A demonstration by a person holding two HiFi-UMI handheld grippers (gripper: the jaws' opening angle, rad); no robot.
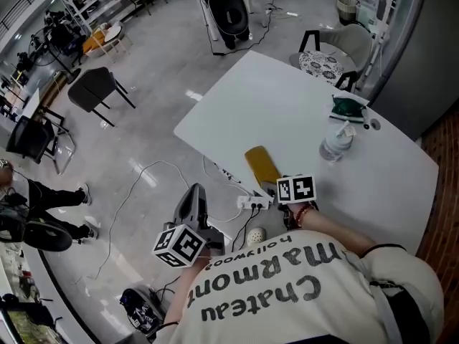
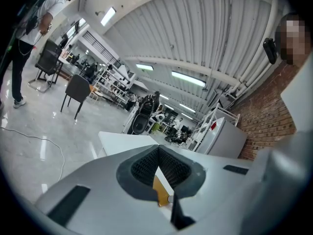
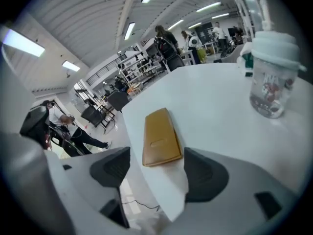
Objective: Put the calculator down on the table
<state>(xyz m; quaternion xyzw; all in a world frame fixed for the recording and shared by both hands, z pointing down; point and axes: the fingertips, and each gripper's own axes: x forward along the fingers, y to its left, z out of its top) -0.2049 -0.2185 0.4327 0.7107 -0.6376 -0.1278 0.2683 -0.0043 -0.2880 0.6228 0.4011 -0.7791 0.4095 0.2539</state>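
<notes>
A tan calculator (image 1: pixel 262 166) lies flat on the white table (image 1: pixel 287 106), close to its near left edge. My right gripper (image 1: pixel 281 185) hovers just behind it, open. In the right gripper view the calculator (image 3: pixel 160 137) rests on the table (image 3: pixel 215 102) just beyond the dark pads (image 3: pixel 113 168), which do not touch it. My left gripper (image 1: pixel 193 196) hangs off the table over the floor. In the left gripper view that gripper (image 2: pixel 156 151) has its tips meeting with nothing held. A sliver of the calculator (image 2: pixel 161 190) shows behind them.
A plastic bottle (image 1: pixel 336 144) stands on the table at the right, and shows large in the right gripper view (image 3: pixel 270 77). A green object (image 1: pixel 348 107) lies farther back. A power strip (image 1: pixel 254 203) and cables lie on the floor below the table edge. Chairs (image 1: pixel 97 88) stand around.
</notes>
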